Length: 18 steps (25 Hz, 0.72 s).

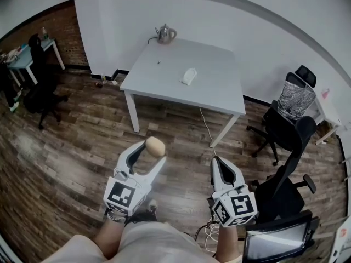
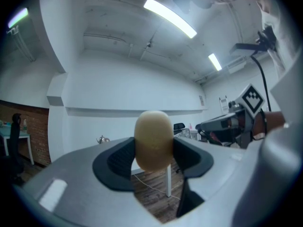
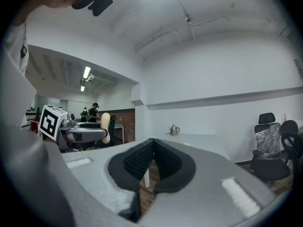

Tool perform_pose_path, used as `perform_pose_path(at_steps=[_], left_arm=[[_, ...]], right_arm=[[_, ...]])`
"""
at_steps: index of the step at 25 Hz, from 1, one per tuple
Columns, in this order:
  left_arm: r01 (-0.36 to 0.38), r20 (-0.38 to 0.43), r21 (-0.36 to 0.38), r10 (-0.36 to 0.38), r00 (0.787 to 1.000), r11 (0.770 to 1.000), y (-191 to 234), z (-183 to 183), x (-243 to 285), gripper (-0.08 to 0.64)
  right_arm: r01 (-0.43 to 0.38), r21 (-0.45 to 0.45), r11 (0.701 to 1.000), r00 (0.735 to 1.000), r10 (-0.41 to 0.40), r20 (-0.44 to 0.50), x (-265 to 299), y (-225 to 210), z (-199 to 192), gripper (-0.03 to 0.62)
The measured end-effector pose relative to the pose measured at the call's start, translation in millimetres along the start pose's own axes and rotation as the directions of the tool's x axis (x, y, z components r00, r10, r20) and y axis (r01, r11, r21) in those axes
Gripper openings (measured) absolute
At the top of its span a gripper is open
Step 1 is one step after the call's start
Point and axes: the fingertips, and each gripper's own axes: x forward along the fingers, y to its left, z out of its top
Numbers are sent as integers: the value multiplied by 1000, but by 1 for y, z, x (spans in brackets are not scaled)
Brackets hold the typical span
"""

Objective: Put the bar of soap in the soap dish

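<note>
The left gripper (image 1: 149, 153) sits low in the head view, left of centre, with its jaws closed on the bar of soap (image 1: 155, 146). In the left gripper view the tan, rounded bar stands upright between the two dark pads (image 2: 116, 160). Both pads press its sides, and its top rises above them. The soap is thus held in the air over the wooden floor (image 1: 71, 147), well apart from the table.

The right gripper (image 1: 218, 163) is at the lower right of centre. Its jaws are brought together, the ribbed pads (image 3: 137, 161) meeting with nothing between them. Each gripper carries a cube with square markers (image 1: 122, 195) close to the person's hands.

Beyond the grippers, in the upper middle of the head view, stands a white table (image 1: 164, 75). On it, right of its middle, lies a small white thing that seems to be the soap dish (image 1: 188, 76), too small to make out further. A metal kettle (image 1: 165, 34) stands at the table's far edge near the wall.

Black office chairs (image 1: 285, 130) fill the right side, and a monitor (image 1: 277, 240) shows at the lower right. A brick wall (image 1: 60, 29) and a pale desk (image 1: 24, 56) lie in the upper left.
</note>
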Motion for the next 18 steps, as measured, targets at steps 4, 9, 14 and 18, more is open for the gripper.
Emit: perform_pose_path(at_steps=[4, 9, 14, 18], left_arm=[[5, 6, -12, -5, 1000, 1000, 14, 1, 13, 267], [25, 6, -17, -25, 1000, 1000, 29, -1, 26, 267], [53, 4, -14, -53, 999, 998, 40, -3, 37, 267], [74, -3, -15, -74, 997, 997, 47, -7, 41, 267]], right_arm=[[9, -5, 1000, 1000, -9, 1, 16, -4, 5, 2], [29, -1, 1000, 1000, -29, -12, 30, -7, 5, 2], [42, 3, 999, 999, -42, -16, 44, -8, 7, 2], [53, 6, 999, 998, -53, -20, 54, -4, 6, 2]])
